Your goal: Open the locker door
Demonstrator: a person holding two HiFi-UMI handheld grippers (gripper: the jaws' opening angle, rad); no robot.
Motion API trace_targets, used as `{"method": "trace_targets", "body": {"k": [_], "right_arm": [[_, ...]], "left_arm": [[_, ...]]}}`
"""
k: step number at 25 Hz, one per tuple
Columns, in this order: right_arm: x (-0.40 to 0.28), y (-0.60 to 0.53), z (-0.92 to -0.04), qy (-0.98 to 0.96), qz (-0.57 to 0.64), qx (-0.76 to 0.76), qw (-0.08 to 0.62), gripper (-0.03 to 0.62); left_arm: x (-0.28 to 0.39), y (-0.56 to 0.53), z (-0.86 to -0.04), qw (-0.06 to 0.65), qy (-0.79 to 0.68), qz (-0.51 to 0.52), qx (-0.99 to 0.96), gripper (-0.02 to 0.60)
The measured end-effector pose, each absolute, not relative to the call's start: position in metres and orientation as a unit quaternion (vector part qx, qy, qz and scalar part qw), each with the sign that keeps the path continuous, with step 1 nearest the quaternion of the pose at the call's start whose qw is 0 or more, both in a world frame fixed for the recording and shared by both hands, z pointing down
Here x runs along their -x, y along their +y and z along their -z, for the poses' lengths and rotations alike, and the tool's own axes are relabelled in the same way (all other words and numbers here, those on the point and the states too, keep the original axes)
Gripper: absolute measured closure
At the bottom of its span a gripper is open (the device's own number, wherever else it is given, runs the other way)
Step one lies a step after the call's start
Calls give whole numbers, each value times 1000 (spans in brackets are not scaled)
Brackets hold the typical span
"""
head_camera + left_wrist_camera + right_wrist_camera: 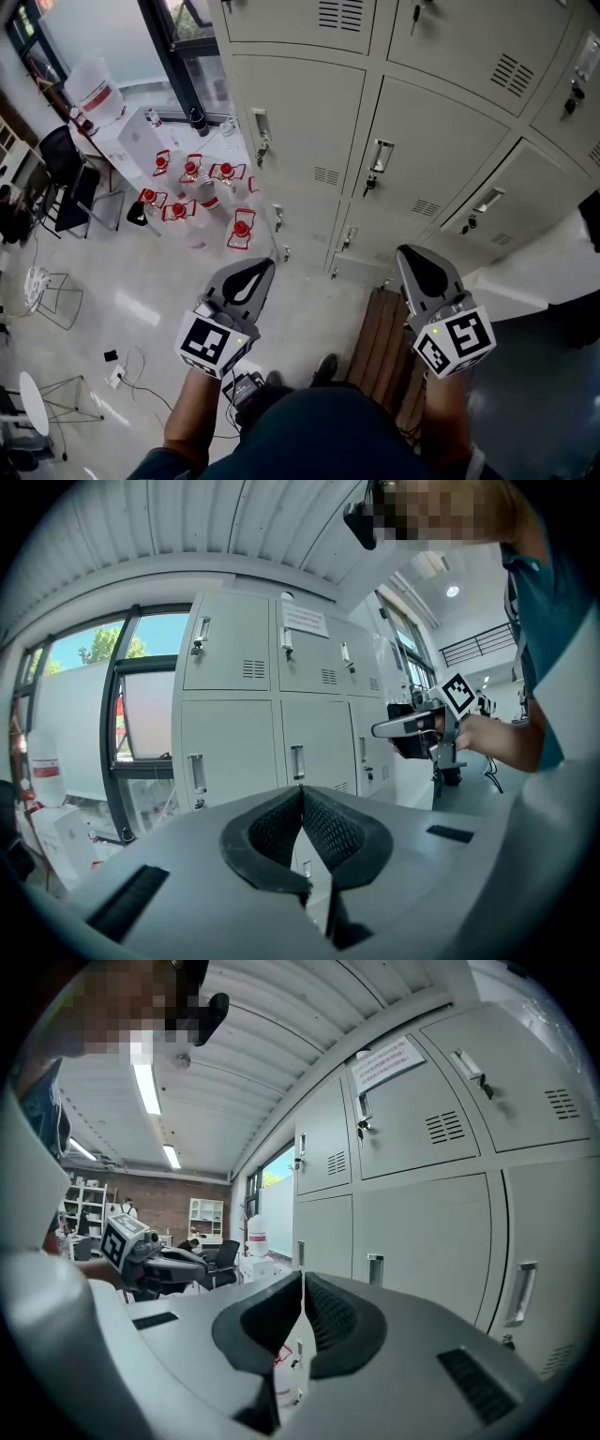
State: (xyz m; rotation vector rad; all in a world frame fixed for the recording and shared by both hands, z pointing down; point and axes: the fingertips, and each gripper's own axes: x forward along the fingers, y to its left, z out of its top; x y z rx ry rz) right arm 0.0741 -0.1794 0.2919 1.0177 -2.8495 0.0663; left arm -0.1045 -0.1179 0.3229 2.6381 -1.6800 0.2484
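Ahead: door, handle upright. Both my grippers clenched, empty; right gripper seems nearer it than left gripper.

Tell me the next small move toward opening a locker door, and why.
Probably open the right gripper and ease it toward a door handle in front of it. Its jaws are together with nothing between them, so it cannot take a handle as it is. It also hangs apart from the lockers, and every door in view is shut.
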Motion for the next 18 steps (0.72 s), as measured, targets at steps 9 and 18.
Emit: {"method": "trace_targets", "body": {"k": [9,18], "right_arm": [[-73,-214,-301,-953,-26,-297,54,557],[-72,-241,-309,-944,-27,-323,65,557]], "left_arm": [[112,-145,-335,-1,-574,-105,-812,565],[131,-198,-344,3,-569,-93,-817,565]]}}
